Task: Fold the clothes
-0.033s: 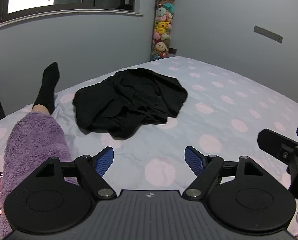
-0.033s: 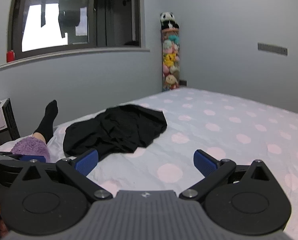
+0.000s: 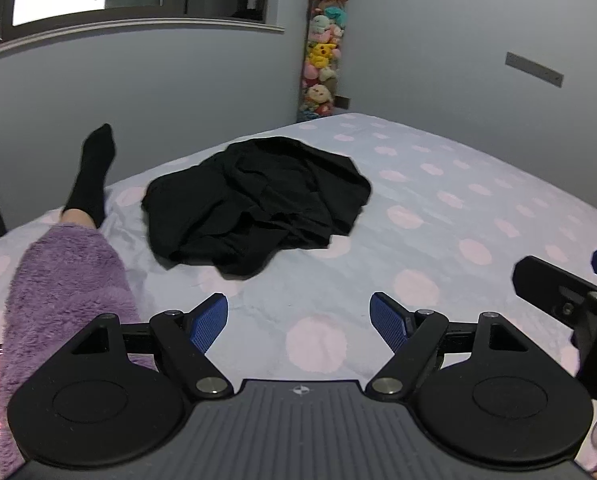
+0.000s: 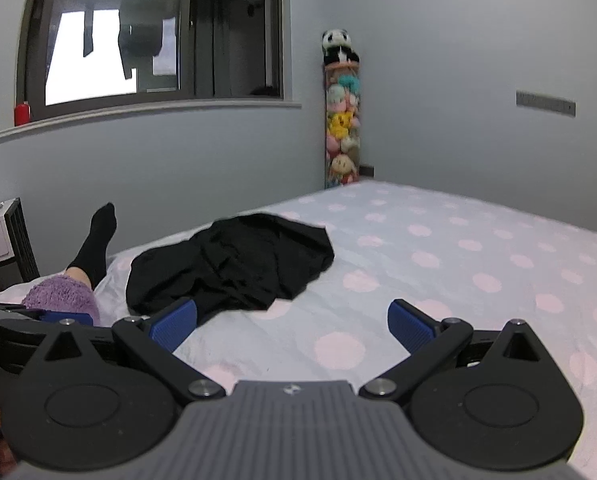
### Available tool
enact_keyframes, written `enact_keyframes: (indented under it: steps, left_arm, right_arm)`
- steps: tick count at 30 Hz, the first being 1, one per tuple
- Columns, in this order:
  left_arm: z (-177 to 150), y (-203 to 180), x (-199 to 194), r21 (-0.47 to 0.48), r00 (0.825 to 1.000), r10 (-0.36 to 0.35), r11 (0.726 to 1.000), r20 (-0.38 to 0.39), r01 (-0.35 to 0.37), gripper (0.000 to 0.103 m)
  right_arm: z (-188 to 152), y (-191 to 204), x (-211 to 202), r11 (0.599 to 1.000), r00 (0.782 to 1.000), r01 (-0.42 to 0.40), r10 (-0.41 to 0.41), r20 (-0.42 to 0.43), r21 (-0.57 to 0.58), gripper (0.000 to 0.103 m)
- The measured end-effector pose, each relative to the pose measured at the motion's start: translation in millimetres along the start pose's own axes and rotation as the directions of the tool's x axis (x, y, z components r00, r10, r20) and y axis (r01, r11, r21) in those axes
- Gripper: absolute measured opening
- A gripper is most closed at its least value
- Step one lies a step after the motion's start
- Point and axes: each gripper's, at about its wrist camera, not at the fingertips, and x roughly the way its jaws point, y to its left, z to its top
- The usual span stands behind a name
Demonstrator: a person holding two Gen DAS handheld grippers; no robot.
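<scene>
1 black garment (image 3: 254, 204) is seen crumpled in a loose heap on the bed (image 3: 438, 200), no flat edges or neat layers visible. Landmark: the garment. The left tool (image 3: 298, 322) is held short of its near edge, jaws spread wide, nothing between them. The right tool (image 4: 292, 320) is likewise held short of it, also spread and empty; its left pad (image 4: 174, 322) overlaps the near hem in view, contact cannot be told. A leg in a purple fleece trouser (image 3: 62, 280) and black sock (image 3: 92, 176) lies just left of the garment.

Risks: black on black hides seams, so 2 layers may be pinched instead of 1; the polka-dot sheet may be caught with the hem; the leg may be snagged when cloth is spread leftward.
</scene>
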Motion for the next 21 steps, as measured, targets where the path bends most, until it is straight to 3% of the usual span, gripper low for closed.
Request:
enact_keyframes:
  steps: [7, 10, 21]
  left_arm:
    - [-0.1, -34.1, -3.9, 0.048, 0.999, 0.047, 0.998, 0.021, -0.048, 0.078]
    - [1.1, -7.3, -5.7, 0.023, 0.999, -0.012, 1.000, 0.035, 0.011, 0.078]
    - [2.7, -6.9, -4.4, 0.041, 0.999, -0.020, 0.999, 0.038, 0.019, 0.077]
  right_arm:
    - [-2.9, -3.0, 1.6, 1.000, 1.000, -0.008, 0.008, -0.003, -0.003, 0.102]
    - [-4.1, -4.2, 2.3, 1.000, 1.000, -0.012, 0.012, -0.005, -0.004, 0.102]
    - [-10.2, -6.6, 6.4, 1.000, 1.000, -0.012, 0.012, -0.006, -0.002, 0.102]
